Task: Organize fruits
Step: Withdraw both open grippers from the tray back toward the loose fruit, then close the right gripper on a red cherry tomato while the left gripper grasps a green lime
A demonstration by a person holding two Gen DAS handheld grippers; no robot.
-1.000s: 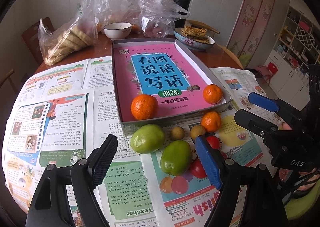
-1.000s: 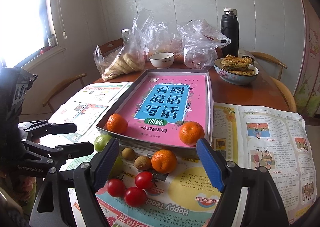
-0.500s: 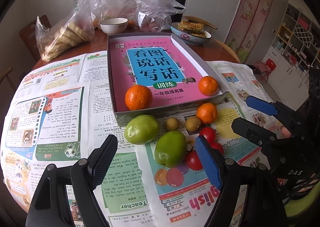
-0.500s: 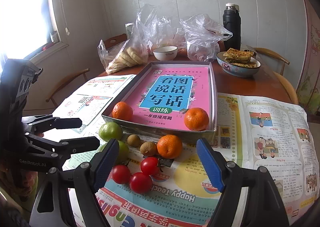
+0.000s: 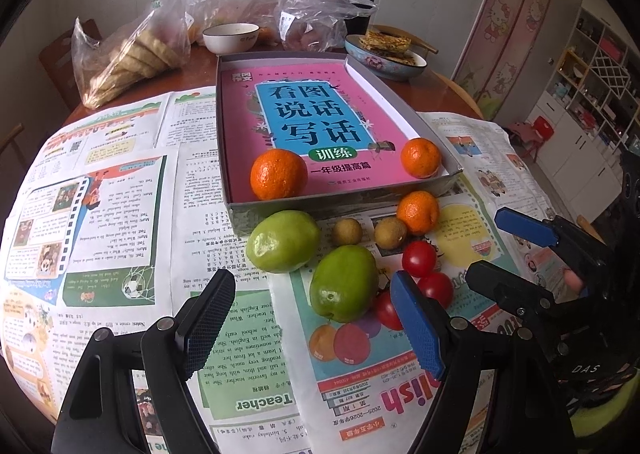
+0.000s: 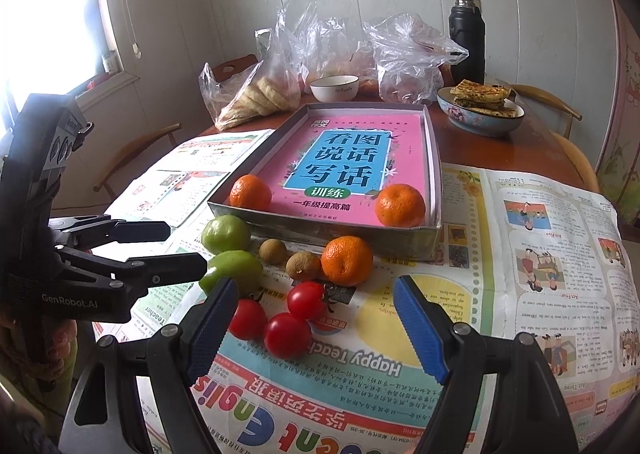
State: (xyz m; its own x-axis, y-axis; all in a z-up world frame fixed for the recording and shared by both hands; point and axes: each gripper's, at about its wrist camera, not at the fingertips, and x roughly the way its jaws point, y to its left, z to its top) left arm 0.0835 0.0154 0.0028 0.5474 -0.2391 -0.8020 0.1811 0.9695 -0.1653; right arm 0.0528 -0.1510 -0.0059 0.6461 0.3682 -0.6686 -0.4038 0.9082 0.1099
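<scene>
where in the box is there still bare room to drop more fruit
The box is bare from its far wall down to the two oranges, one in the near left corner, one in the near right, plus the gap between them. Crowded: the newspaper before the box's near wall.

Two oranges [image 6: 400, 205] lie in the shallow box [image 6: 436, 158]; remaining fruits [image 6: 280, 278] cluster on newspaper just before it.

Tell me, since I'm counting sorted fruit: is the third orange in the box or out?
Out. The third orange sits on the newspaper before the box.
</scene>
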